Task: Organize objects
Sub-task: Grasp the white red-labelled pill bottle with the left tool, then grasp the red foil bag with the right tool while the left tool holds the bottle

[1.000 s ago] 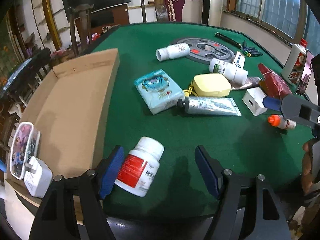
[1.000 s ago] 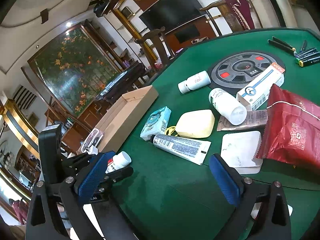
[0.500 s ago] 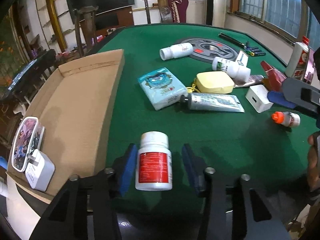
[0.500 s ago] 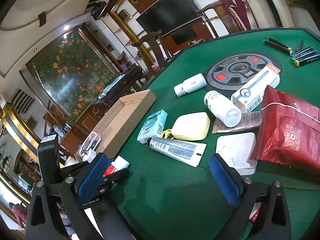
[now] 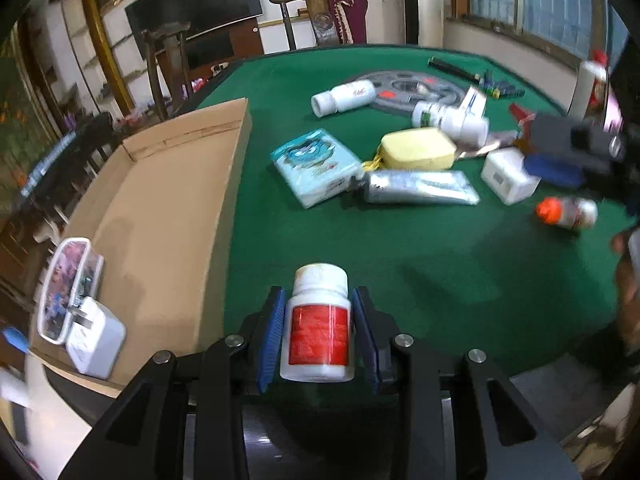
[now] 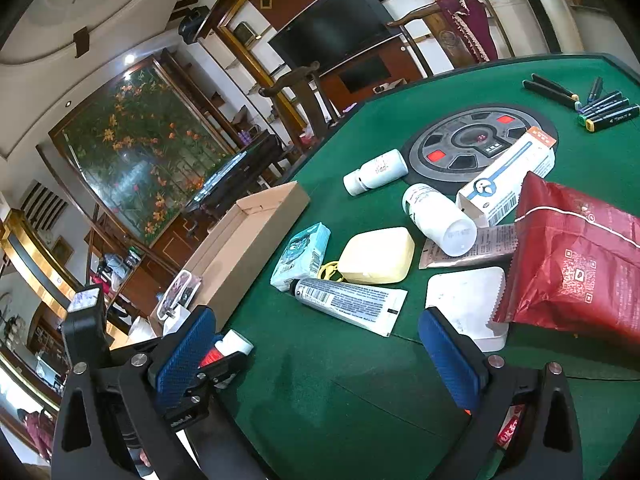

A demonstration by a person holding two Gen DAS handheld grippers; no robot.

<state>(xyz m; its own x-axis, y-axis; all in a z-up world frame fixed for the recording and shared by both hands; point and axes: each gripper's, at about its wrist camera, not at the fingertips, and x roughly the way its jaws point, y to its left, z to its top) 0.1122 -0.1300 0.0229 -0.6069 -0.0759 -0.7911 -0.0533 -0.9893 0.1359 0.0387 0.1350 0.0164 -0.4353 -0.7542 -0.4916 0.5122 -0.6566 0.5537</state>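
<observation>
My left gripper [image 5: 318, 334] is shut on a white pill bottle with a red label [image 5: 318, 328] at the near edge of the green table [image 5: 400, 248], just right of the open cardboard box [image 5: 160, 208]. The box holds a patterned case [image 5: 66, 280] and a white charger [image 5: 96, 336] at its near end. My right gripper [image 6: 320, 354] is open and empty above the table's near side, in front of a grey tube [image 6: 348, 304] and a white box [image 6: 466, 300]. The left gripper with the bottle [image 6: 224, 354] shows behind its left finger.
On the table lie a blue tissue pack [image 5: 314, 166], a yellow case [image 5: 418, 148], white bottles [image 5: 344, 98], a red bag [image 6: 576, 256], a toothpaste carton [image 6: 508, 176], a round dark disc [image 6: 476, 140], markers [image 6: 600, 110] and an orange-capped bottle [image 5: 566, 212].
My left gripper closed around the red-labelled pill bottle, which now stands straight between the pads. The right gripper stayed open and shifted slightly.
</observation>
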